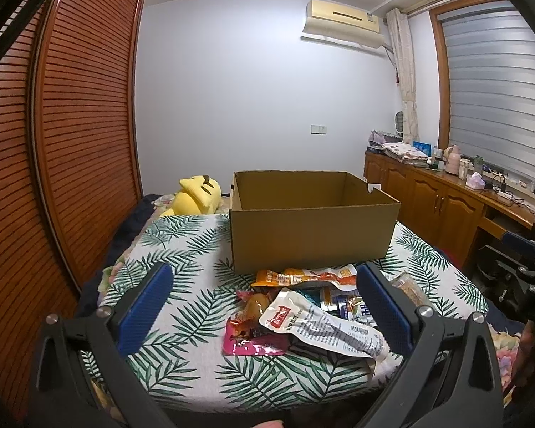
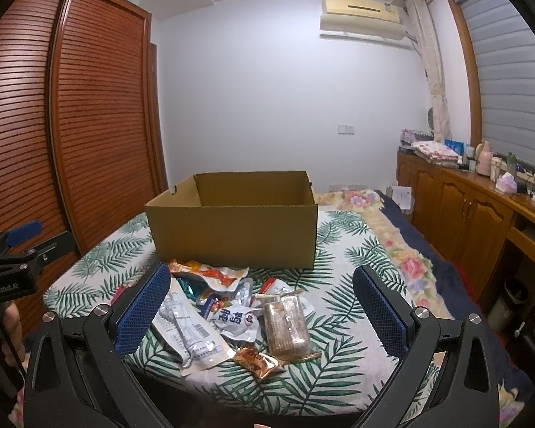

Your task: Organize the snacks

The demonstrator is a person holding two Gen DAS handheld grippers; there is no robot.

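The left gripper (image 1: pixel 264 303) is hovering above the table with its blue-padded fingers (image 1: pixel 144 306) spread wide and nothing between them. Below and ahead of it, a heap of snack packets is lying on the leaf-print tablecloth (image 1: pixel 182 349): a white pouch with a red label (image 1: pixel 321 324) is sprawling on top, a pink-edged packet (image 1: pixel 246 339) is peeking out under its left end, and an orange packet (image 1: pixel 303 276) is sitting just in front of the cardboard box (image 1: pixel 310 235).

The right gripper (image 2: pixel 262 305) is likewise hanging over the heap, its fingers (image 2: pixel 381 314) gaping wide and holding nothing. From this side the white pouch (image 2: pixel 189 335) is lying just beside the gripper's left finger. A small white packet with blue lettering (image 2: pixel 235 319) is resting against it, a clear-wrapped brown cake bar (image 2: pixel 285 324) is lying just right of that, and a copper foil packet (image 2: pixel 256 360) is sitting nearest the camera, touching the bar's near end. The orange packet (image 2: pixel 210 271) is lying at the far edge of the heap, close to the box (image 2: pixel 232 235).

The box is standing open at the far side of the table, and what shows of its inner walls is bare; its floor is hidden. A yellow plush toy (image 1: pixel 196 196) is lying behind the box's left corner. The other gripper (image 2: pixel 14 253) is showing at the left edge of the right wrist view.
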